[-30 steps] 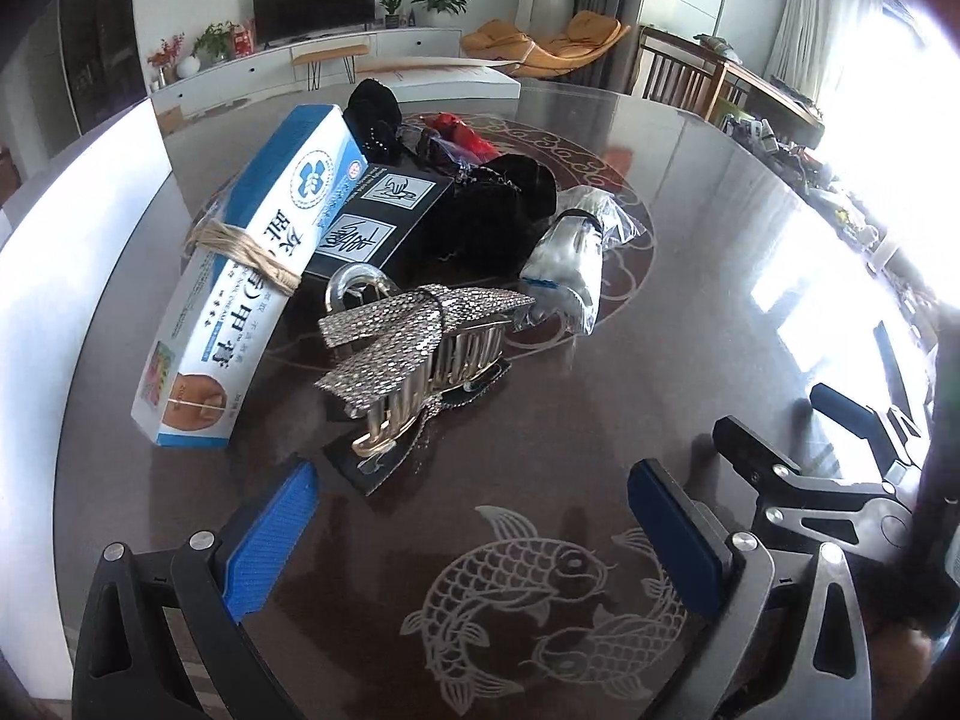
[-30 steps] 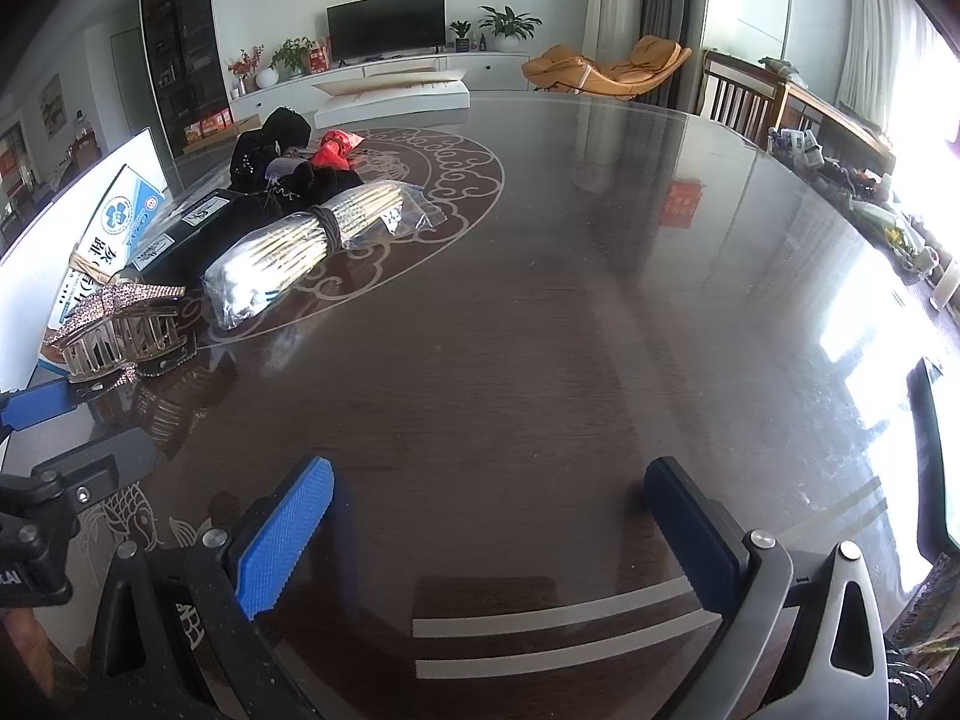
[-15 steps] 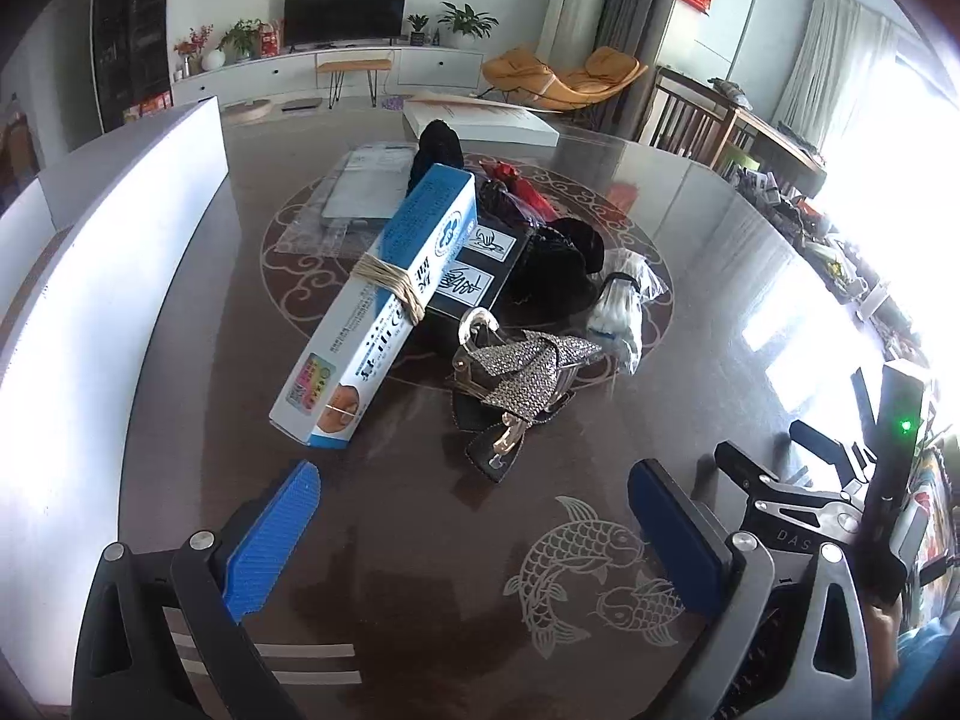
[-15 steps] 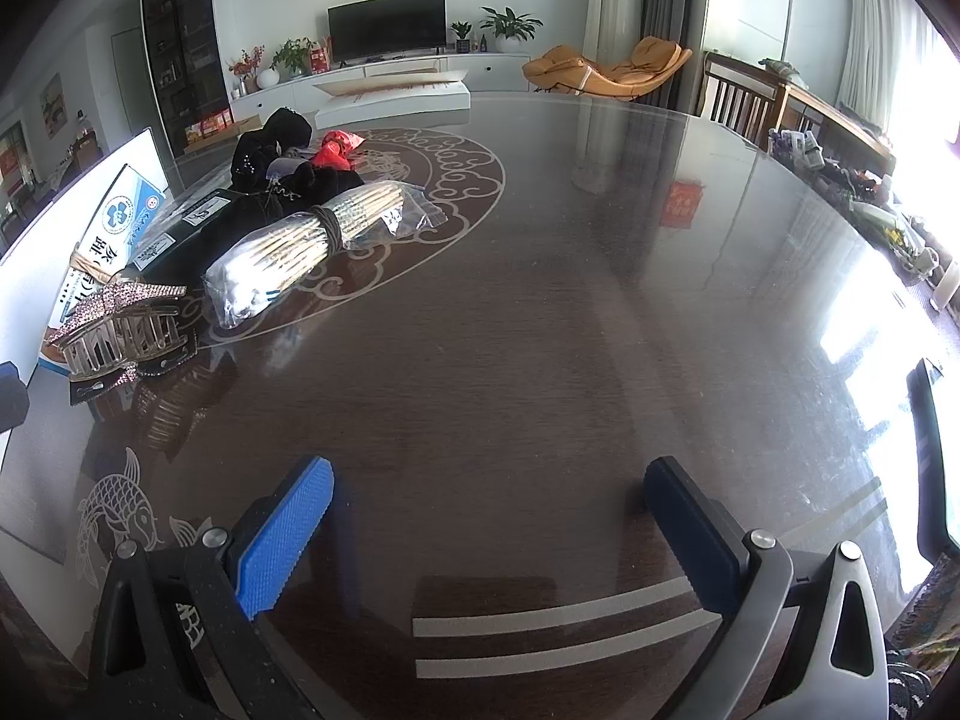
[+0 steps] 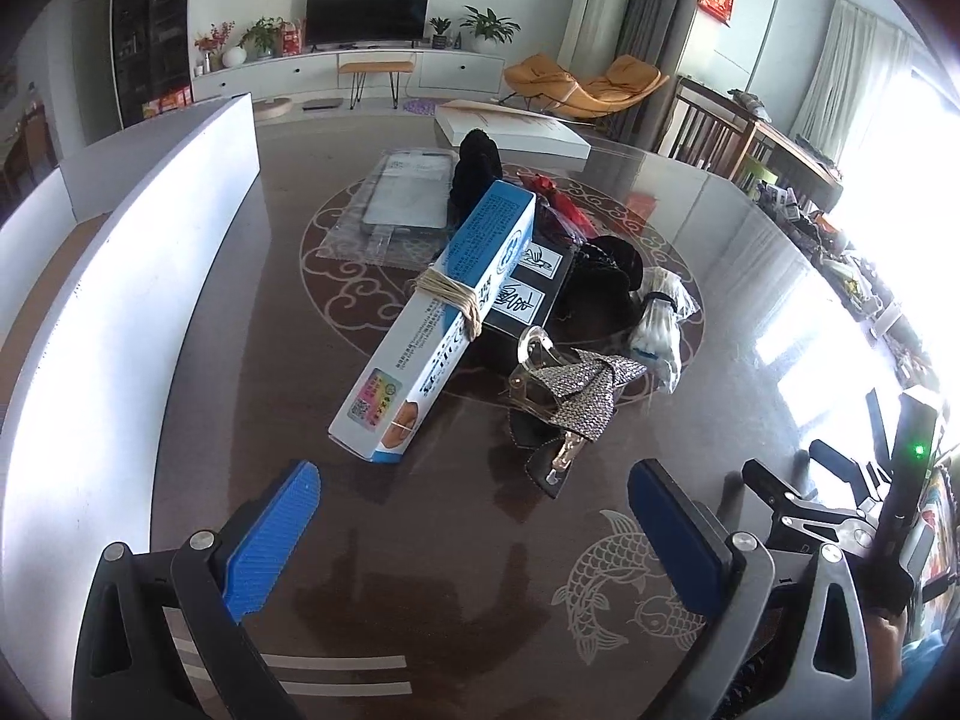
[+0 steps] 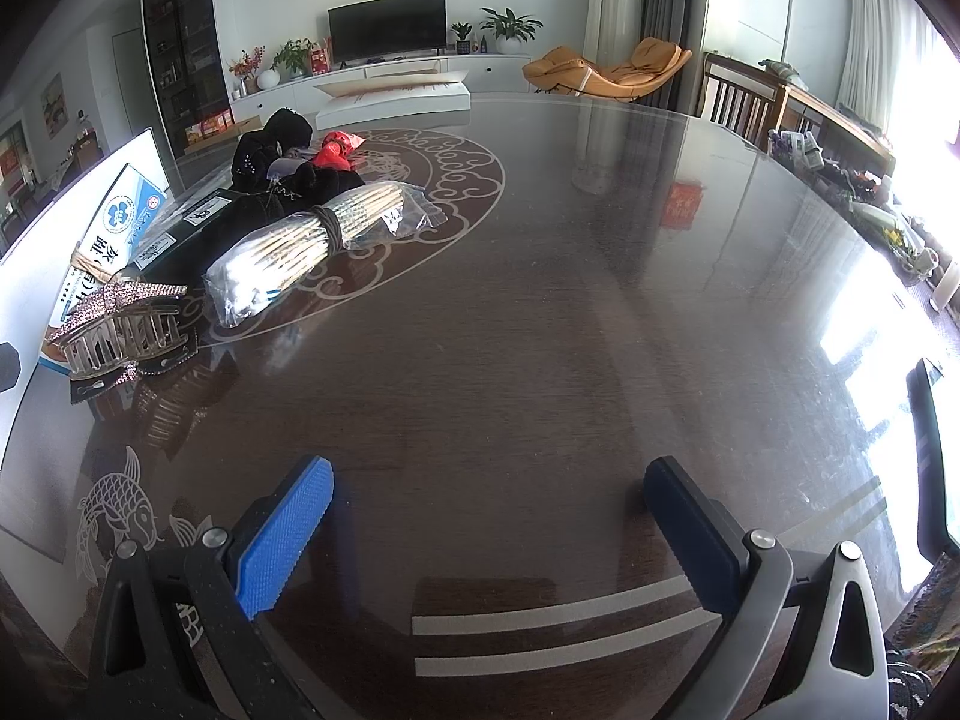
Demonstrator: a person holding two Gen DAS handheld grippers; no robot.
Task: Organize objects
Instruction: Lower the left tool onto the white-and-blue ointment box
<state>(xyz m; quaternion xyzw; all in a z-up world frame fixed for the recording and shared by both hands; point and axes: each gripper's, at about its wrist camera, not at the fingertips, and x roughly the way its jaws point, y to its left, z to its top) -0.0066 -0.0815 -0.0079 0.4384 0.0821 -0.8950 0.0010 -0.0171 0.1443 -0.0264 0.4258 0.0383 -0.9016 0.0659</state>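
The left gripper [image 5: 474, 516] had its fingers spread wide, empty, over bare counter [image 5: 468, 546]; the right gripper [image 6: 489, 519] likewise. The clutter sat bunched toward the counter's middle: a blue-and-white box [image 5: 447, 306] propped on a black box [image 5: 528, 294], a rhinestone hair clip [image 5: 576, 396] and a bagged stick bundle [image 6: 300, 246] alongside. Pulling the lower box first would likely tip the propped one; the glossy top could let things skid.

**Left gripper hovers empty over cluttered tabletop**

The left gripper [image 5: 474, 516] is spread wide above the dark tabletop [image 5: 456, 546]. Ahead lie a blue-and-white box [image 5: 444, 318] bound with twine, a rhinestone hair clip [image 5: 570, 402], and bagged cotton swabs [image 5: 657, 330].
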